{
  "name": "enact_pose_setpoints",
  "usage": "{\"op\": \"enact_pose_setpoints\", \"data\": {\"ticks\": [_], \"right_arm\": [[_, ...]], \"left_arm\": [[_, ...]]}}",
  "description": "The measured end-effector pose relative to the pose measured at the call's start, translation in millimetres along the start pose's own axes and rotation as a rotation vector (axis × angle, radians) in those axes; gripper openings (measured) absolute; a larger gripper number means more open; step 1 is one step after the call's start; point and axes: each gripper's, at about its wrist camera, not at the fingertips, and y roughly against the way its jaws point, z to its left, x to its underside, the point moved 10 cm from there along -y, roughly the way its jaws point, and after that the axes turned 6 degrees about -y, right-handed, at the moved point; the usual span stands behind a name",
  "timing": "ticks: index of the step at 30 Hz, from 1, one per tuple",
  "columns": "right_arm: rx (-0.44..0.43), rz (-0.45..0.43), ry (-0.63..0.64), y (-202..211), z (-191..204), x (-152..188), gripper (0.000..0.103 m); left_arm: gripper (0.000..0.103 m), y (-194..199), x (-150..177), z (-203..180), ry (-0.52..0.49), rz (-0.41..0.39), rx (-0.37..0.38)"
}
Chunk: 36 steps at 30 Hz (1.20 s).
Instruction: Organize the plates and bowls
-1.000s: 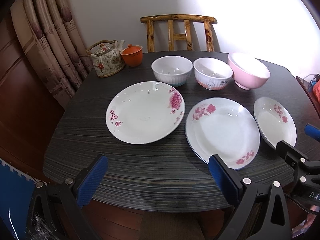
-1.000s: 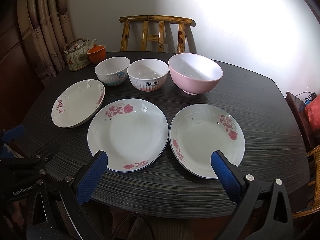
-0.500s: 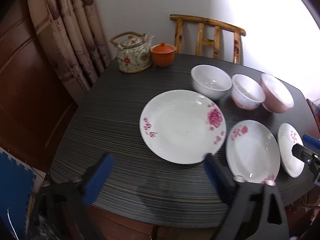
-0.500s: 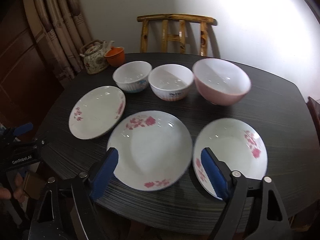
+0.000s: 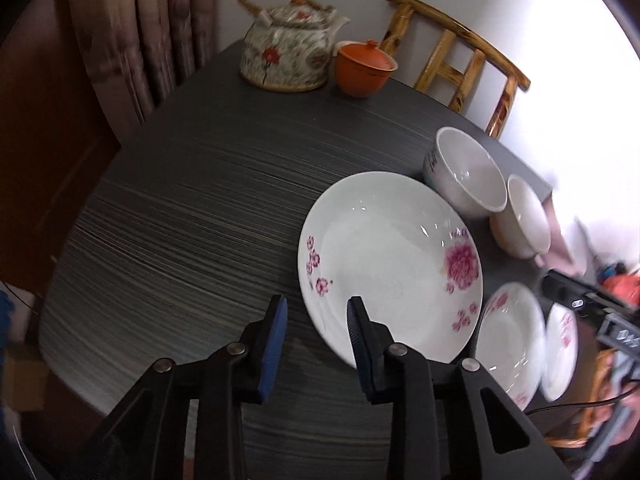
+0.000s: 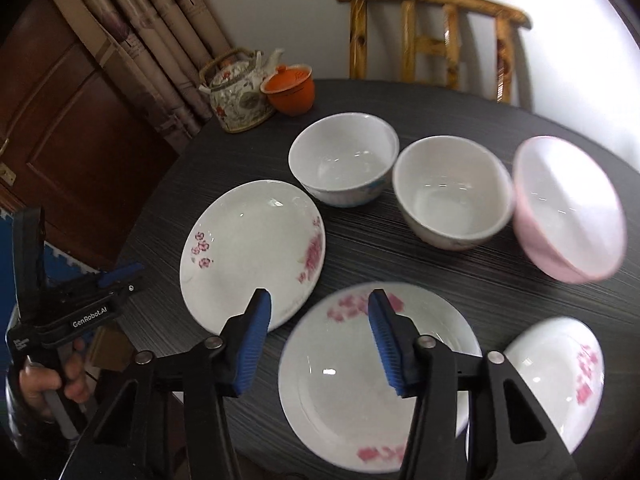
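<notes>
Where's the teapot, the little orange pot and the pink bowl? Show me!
teapot (image 6: 240, 102), right wrist view, on its flowery belly.
orange pot (image 6: 290, 94), right wrist view, on its side wall.
pink bowl (image 6: 572, 208), right wrist view, on its white inside.

Left wrist view low over the table's (image 5: 192, 200) near-left edge, facing right-back, right wrist view higher at the near edge, both sharing floral plate (image 5: 390, 268) (image 6: 252, 248), teapot (image 5: 290, 54) (image 6: 238, 92).

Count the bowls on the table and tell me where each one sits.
3, in a row behind the plates: white bowl on the left, white bowl in the middle, pink bowl on the right. None looks hidden.
</notes>
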Motion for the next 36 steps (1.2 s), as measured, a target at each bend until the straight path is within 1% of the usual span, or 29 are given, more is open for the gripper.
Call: {"op": "enact_pose_setpoints", "data": {"ticks": [2,4,7,9,11,12,17,19,22,25,28,30,36], "right_arm": [[-0.003,0.027,-0.002,-14.3,2.7,-5.5,0.047],[-0.018,0.057,-0.014,-29.1,4.5,-10.6,0.046],[-0.054,0.111,-0.056,-52.1,4.7,-14.6,0.04],[-0.062,0.139,-0.077,-66.8,3.0,-17.3,0.039],[-0.063,0.158,-0.086,-79.9,2.2,-19.2,0.038],[-0.066,0.164,-0.087,-84.6,2.5,-19.7,0.037],[-0.073,0.192,-0.081,-104.0,4.0,-21.0,0.03],[-0.072,0.195,-0.076,-109.2,4.2,-22.7,0.025],[-0.072,0.202,-0.071,-115.0,3.0,-22.2,0.022],[-0.075,0.205,-0.068,-119.8,1.8,-21.7,0.016],[-0.078,0.213,-0.068,-125.5,0.3,-19.2,0.014],[-0.079,0.22,-0.067,-129.0,-0.2,-16.7,0.012],[-0.073,0.214,-0.068,-130.1,3.7,-13.9,0.012]], "left_arm": [[0.031,-6.9,-4.2,4.2,0.036,0.013,0.036],[0.031,-14.4,-9.2,8.3,0.06,0.023,0.054],[0.031,-25.4,-12.9,12.7,0.083,0.04,0.067],[0.031,-32.2,-14.3,14.0,0.096,0.051,0.082],[0.03,-37.3,-14.0,15.8,0.099,0.059,0.081],[0.027,-39.5,-14.2,15.4,0.093,0.062,0.08],[0.019,-49.1,-14.3,18.3,0.083,0.076,0.068],[0.017,-52.2,-14.6,19.3,0.076,0.08,0.06],[0.014,-56.3,-13.1,20.0,0.058,0.087,0.044],[0.01,-58.8,-14.2,17.3,0.047,0.085,0.051],[0.01,-57.8,-14.3,16.3,0.018,0.079,0.028],[0.01,-57.7,-14.2,16.0,0.006,0.079,0.026],[0.011,-56.4,-16.4,21.0,-0.025,0.081,0.003]]}}
